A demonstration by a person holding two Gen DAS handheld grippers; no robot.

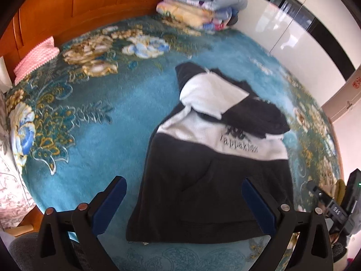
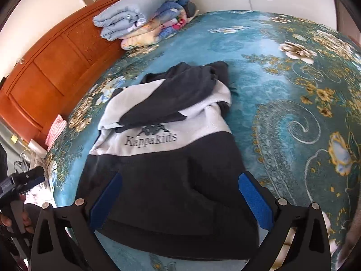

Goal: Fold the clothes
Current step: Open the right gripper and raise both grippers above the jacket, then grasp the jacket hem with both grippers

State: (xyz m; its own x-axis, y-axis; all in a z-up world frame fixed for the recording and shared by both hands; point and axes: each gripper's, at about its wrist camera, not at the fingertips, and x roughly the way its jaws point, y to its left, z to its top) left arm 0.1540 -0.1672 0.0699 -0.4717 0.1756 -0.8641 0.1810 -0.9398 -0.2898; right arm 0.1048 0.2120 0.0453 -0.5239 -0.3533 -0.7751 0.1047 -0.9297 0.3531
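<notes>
A black and white hooded sweatshirt [image 1: 203, 180] with a "Kappakids" logo lies on the teal flowered bedspread [image 1: 101, 124], sleeves folded across its chest, hood away from me. My left gripper [image 1: 183, 194] is open and empty, hovering over the sweatshirt's black hem. In the right wrist view the same sweatshirt [image 2: 171, 180] lies on the bedspread [image 2: 282, 124]. My right gripper [image 2: 180, 192] is open and empty above the hem. The right gripper also shows at the left view's right edge [image 1: 334, 205], and the left gripper at the right view's left edge [image 2: 20, 183].
A stack of folded quilts [image 1: 198, 2] sits at the bed's far corner by the wooden headboard [image 1: 67, 6]; it also shows in the right wrist view [image 2: 144, 15]. A pink pillow [image 1: 36, 58] lies at the left. A glossy white wardrobe [image 1: 293, 27] stands beyond the bed.
</notes>
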